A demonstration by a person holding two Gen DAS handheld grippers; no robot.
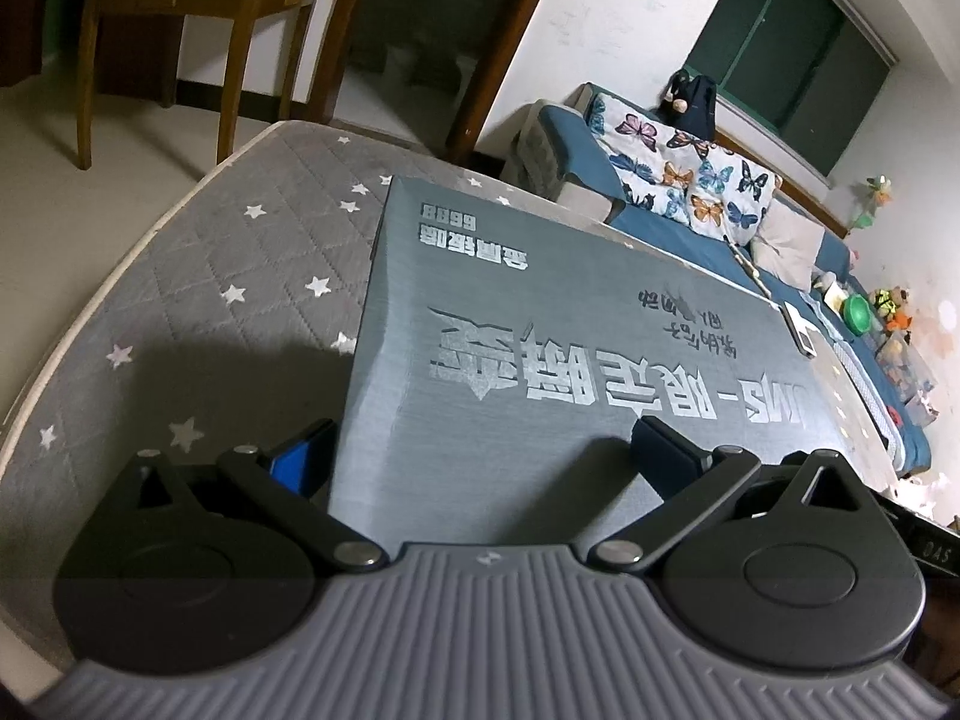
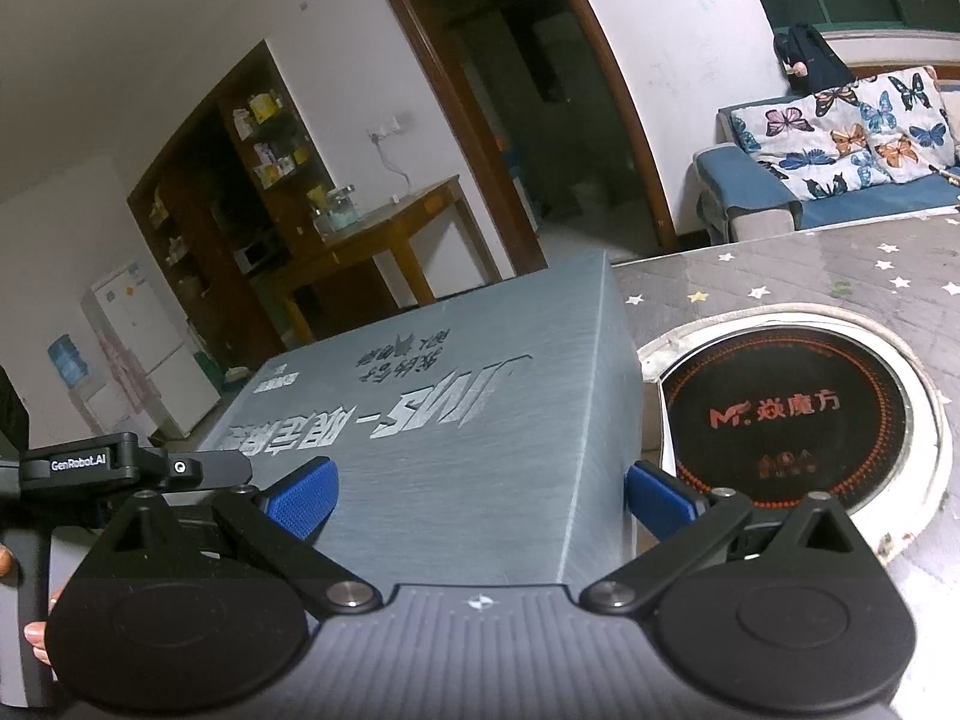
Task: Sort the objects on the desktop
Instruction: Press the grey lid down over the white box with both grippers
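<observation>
Grey box [image 1: 570, 360] lies between spread jaws of both left gripper [image 1: 480, 450] and right gripper [image 2: 480, 486]; neither clamped. Induction hob [image 2: 786, 414] at 2 o'clock. Advise: square both to near edge, close evenly.

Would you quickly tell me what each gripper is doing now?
Left gripper: open, fingers straddling the grey box.
Right gripper: open, straddling the same box.

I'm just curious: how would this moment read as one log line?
left gripper: open, straddling grey box | right gripper: open, straddling same box | induction cooktop beside it
</observation>
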